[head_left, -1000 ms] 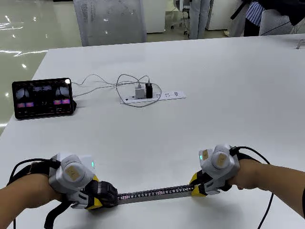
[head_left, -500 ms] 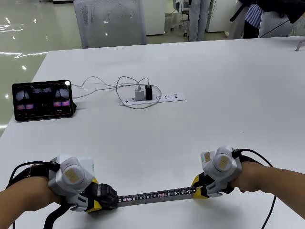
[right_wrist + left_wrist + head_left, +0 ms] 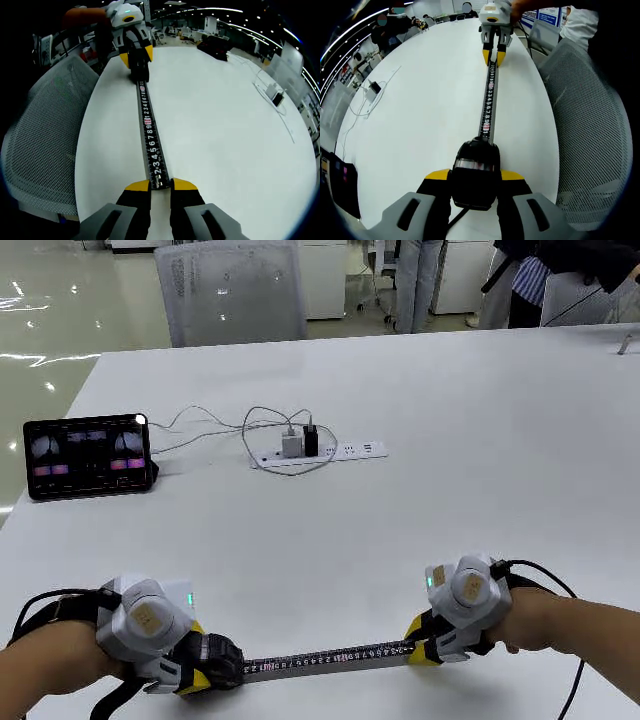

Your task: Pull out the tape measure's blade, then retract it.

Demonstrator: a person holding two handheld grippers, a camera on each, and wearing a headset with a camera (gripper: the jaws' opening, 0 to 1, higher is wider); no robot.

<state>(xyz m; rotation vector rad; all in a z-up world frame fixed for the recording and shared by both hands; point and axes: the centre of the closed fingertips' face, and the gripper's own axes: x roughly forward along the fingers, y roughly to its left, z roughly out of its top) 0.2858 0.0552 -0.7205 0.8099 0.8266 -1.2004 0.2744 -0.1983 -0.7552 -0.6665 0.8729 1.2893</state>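
Left hand-held gripper clamps the rigid tape measure case, lower left; right hand-held gripper pinches the probably springy blade.

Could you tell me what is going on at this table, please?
A person holds a gripper in each hand. The left gripper is shut on the tape measure's black case, and the right gripper pinches the end of the blade. The blade is drawn out, stretched between them over the white table. A tablet and a power strip sit farther back.
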